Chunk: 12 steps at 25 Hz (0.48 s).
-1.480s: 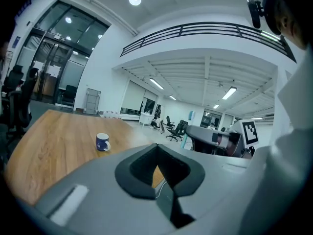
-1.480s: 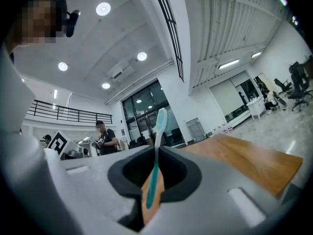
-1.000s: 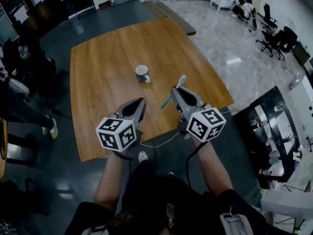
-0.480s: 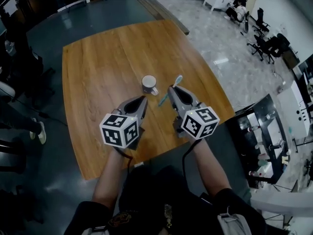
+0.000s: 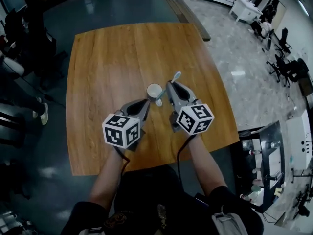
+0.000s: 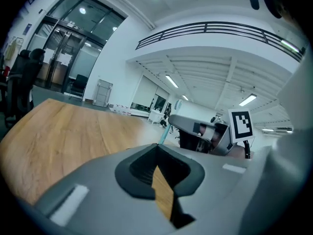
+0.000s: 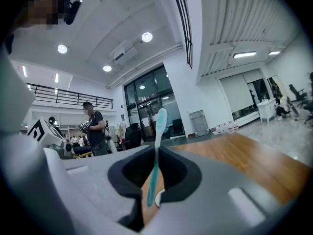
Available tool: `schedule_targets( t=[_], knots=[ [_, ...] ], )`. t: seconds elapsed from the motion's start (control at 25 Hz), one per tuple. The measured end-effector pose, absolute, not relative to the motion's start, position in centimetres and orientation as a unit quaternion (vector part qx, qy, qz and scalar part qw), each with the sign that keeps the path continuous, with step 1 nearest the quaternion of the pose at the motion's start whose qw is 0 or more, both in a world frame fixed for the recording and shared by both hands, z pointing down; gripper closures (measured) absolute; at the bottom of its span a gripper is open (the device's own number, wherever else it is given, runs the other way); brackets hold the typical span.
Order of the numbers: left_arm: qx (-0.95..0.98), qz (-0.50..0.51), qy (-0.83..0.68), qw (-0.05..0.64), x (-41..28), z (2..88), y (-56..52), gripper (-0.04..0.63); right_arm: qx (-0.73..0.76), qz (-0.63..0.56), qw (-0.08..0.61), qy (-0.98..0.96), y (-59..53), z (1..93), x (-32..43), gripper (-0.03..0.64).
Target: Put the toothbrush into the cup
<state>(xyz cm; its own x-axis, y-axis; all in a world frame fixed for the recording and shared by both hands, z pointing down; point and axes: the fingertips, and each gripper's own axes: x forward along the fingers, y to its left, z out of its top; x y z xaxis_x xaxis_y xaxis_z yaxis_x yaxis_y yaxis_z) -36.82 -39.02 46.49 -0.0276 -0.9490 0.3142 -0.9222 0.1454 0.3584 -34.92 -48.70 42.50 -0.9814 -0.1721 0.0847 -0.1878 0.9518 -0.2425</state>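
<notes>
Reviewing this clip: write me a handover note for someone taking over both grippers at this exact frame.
Left gripper: jaws together, nothing in them, just short of the cup on its left.
Right gripper: shut on the toothbrush, bristle end up, handle end down by the cup's rim.
Cup: upright on the table, near both grippers' tips.
Done: toothbrush gripped and brought to the cup.
To do: lower the handle end into the cup, then open the right jaws; it does not look to be inside yet.
</notes>
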Motion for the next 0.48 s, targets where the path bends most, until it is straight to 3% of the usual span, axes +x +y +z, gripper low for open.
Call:
schedule_targets(
  t=[0.48],
  knots=[
    [0.562, -0.004, -0.781, 0.272, -38.3, 49.1, -41.1, 0.589, 0.001, 0.143, 0.105, -0.984, -52.0, 51.0, -41.0, 0.586]
  ],
)
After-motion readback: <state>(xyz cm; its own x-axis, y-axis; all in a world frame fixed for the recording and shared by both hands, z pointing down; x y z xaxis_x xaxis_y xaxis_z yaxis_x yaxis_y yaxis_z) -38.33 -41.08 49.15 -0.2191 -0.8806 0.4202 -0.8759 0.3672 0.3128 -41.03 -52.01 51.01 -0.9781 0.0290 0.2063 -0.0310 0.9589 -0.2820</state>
